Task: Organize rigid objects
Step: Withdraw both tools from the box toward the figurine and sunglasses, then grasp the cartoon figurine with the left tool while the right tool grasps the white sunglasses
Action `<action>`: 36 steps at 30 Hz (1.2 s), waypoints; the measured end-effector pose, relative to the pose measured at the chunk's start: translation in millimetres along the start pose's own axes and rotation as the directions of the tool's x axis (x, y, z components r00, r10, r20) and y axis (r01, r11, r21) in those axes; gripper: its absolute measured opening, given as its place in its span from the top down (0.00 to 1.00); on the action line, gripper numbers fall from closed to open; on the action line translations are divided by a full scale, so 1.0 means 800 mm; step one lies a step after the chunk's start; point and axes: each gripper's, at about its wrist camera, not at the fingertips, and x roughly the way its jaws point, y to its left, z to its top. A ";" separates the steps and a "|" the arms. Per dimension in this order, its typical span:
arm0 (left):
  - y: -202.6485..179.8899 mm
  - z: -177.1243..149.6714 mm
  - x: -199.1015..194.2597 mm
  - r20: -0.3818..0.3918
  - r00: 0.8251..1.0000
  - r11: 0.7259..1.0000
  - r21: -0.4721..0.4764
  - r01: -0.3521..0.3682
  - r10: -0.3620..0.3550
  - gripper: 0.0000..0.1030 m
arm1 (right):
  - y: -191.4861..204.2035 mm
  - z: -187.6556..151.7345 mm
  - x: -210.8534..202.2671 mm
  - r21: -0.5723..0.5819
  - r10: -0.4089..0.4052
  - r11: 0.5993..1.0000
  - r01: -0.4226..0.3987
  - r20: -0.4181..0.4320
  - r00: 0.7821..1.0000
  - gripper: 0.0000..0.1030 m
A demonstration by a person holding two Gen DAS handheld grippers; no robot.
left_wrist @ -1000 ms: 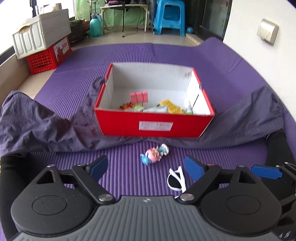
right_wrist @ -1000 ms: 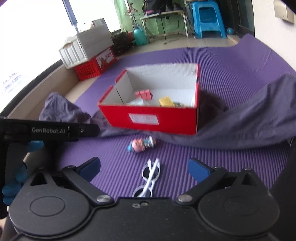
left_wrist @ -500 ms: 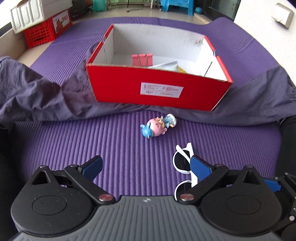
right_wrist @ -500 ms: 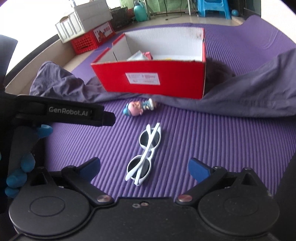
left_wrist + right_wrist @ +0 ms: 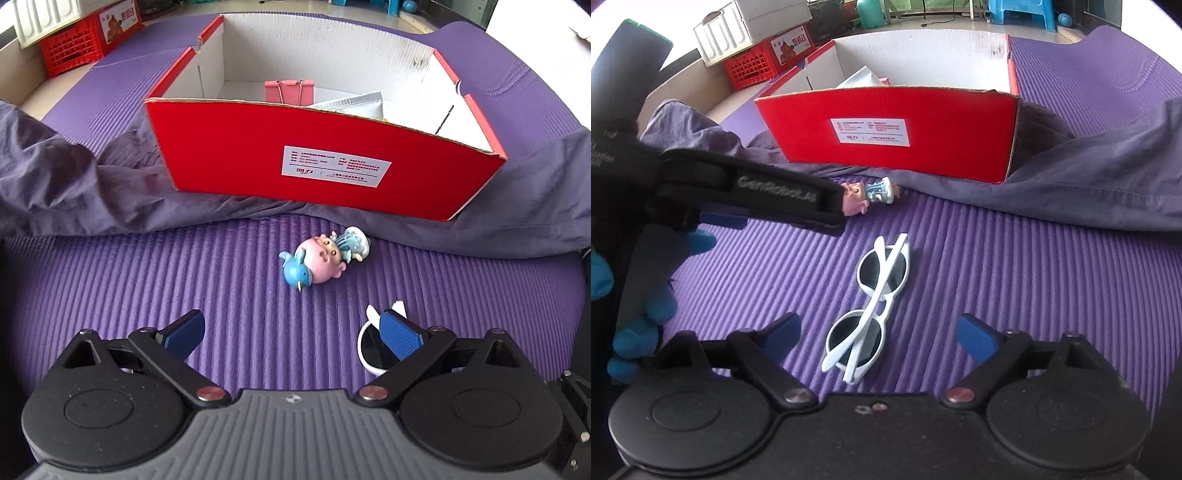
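Observation:
A small pink and blue toy figure [image 5: 320, 263] lies on the purple mat just beyond my open, empty left gripper [image 5: 291, 338]; it also shows in the right wrist view [image 5: 868, 195], partly hidden by the left gripper body. Folded white sunglasses [image 5: 873, 304] lie between the fingers of my open, empty right gripper [image 5: 881, 334]; one lens shows behind the left gripper's right finger [image 5: 371, 352]. A red cardboard box [image 5: 325, 162] with white inside stands beyond the toy, holding a pink binder clip [image 5: 289, 91] and a silver pouch [image 5: 352, 104].
A dark grey cloth [image 5: 66, 192] lies rumpled under and around the box on the purple mat [image 5: 147, 280]. A red crate [image 5: 79, 37] with a white crate on top stands at the far left. The left gripper body [image 5: 750, 192] crosses the right wrist view's left side.
Both grippers have moved forward and lower toward the mat. The toy and box loom larger for the left; the sunglasses now lie between the right fingers. Jaws stay open.

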 end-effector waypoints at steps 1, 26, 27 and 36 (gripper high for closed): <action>-0.001 0.003 0.005 -0.003 1.000 1.000 0.003 0.001 -0.001 0.02 | 0.000 0.001 0.004 -0.002 -0.001 1.000 0.001 0.001 1.000 0.14; -0.031 0.028 0.072 0.062 0.994 0.992 0.084 -0.096 0.091 0.05 | -0.014 0.007 0.041 0.040 0.004 0.999 -0.004 0.001 1.000 0.67; -0.030 0.027 0.072 0.060 0.994 0.993 0.071 -0.091 0.087 0.06 | -0.013 0.006 0.041 0.036 0.013 0.999 -0.013 0.003 1.000 0.68; -0.032 0.015 0.062 0.076 0.997 0.998 0.059 -0.034 0.030 0.39 | -0.010 0.002 0.038 0.020 0.047 0.999 -0.047 0.015 0.999 0.85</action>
